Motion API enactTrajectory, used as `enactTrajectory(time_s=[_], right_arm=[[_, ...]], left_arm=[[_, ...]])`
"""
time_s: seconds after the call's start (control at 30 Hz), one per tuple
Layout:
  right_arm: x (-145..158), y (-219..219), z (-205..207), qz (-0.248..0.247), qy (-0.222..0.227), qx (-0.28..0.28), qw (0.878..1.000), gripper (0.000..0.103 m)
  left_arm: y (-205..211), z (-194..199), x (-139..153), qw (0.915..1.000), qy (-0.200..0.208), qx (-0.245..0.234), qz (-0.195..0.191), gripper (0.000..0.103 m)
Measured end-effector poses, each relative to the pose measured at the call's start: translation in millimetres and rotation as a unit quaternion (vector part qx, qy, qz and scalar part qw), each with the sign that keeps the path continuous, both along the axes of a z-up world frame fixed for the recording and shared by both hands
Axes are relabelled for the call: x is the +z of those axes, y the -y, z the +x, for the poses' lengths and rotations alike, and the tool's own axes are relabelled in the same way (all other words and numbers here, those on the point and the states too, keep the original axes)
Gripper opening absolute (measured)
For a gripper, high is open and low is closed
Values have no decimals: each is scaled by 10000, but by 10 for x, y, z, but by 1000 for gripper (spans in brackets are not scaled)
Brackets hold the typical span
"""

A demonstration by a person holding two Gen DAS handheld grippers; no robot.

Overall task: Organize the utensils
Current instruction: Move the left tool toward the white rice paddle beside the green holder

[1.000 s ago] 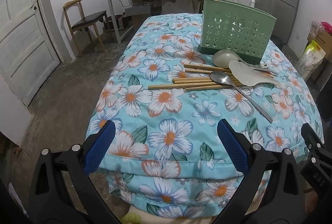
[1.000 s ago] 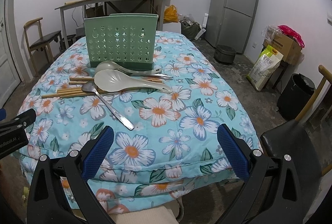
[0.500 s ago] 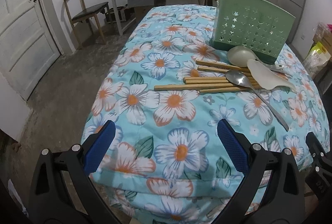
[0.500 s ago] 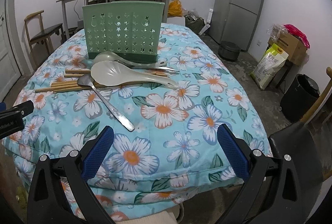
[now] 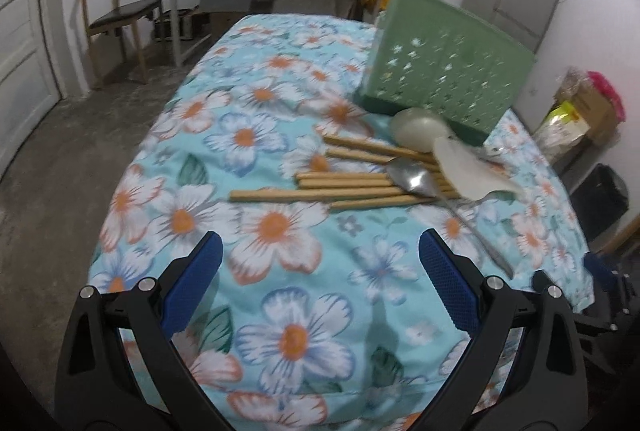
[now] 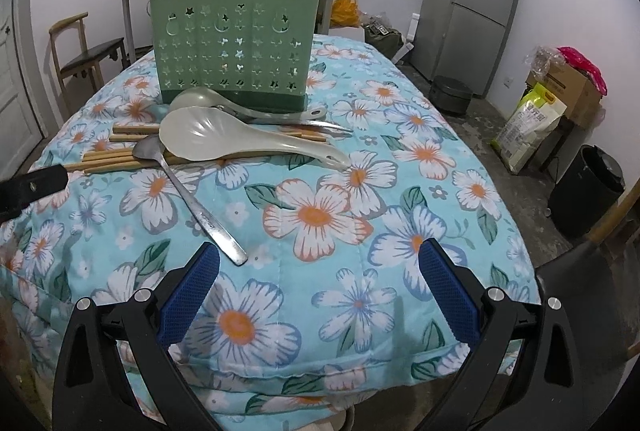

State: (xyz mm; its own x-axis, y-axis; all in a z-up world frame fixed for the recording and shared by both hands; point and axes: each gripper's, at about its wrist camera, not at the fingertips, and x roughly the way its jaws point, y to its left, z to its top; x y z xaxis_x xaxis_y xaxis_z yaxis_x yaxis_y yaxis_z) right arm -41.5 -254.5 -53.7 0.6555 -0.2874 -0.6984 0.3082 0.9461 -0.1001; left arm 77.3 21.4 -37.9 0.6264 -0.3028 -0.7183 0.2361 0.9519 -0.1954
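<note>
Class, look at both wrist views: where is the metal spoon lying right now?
In the right wrist view the metal spoon lies left of centre on the floral cloth, bowl on the chopsticks beside the white rice paddle, handle pointing toward the camera.

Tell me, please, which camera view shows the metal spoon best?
The right wrist view: the metal spoon lies sharp and whole, bowl to handle tip. In the left wrist view it is blurred, off to the side, its handle foreshortened.

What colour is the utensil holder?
Light green with a darker green base, pierced with star cutouts: holder. Clearest in the right wrist view.
</note>
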Motion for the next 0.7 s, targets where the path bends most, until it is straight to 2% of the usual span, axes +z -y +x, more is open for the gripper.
enactTrajectory(time_s=[0.1, 0.27, 0.43, 0.53, 0.7], right_arm=[[-26, 12, 27, 51, -1, 66, 10000, 97], [-25, 10, 65, 13, 47, 169, 9998, 97], [-51, 14, 100, 49, 82, 238, 9997, 97], [-45, -17, 129, 43, 100, 337, 9994, 97], [96, -50, 27, 43, 380, 388, 9985, 97]], left_arm=[[4, 5, 22, 9995, 127, -125, -273, 95], [-19, 99, -5, 9957, -27, -198, -905, 95], [-41, 194, -89, 9944, -173, -85, -1037, 95], [-45, 228, -112, 9952, -192, -36, -962, 95], [-22, 256, -91, 9952, -233, -28, -952, 95]])
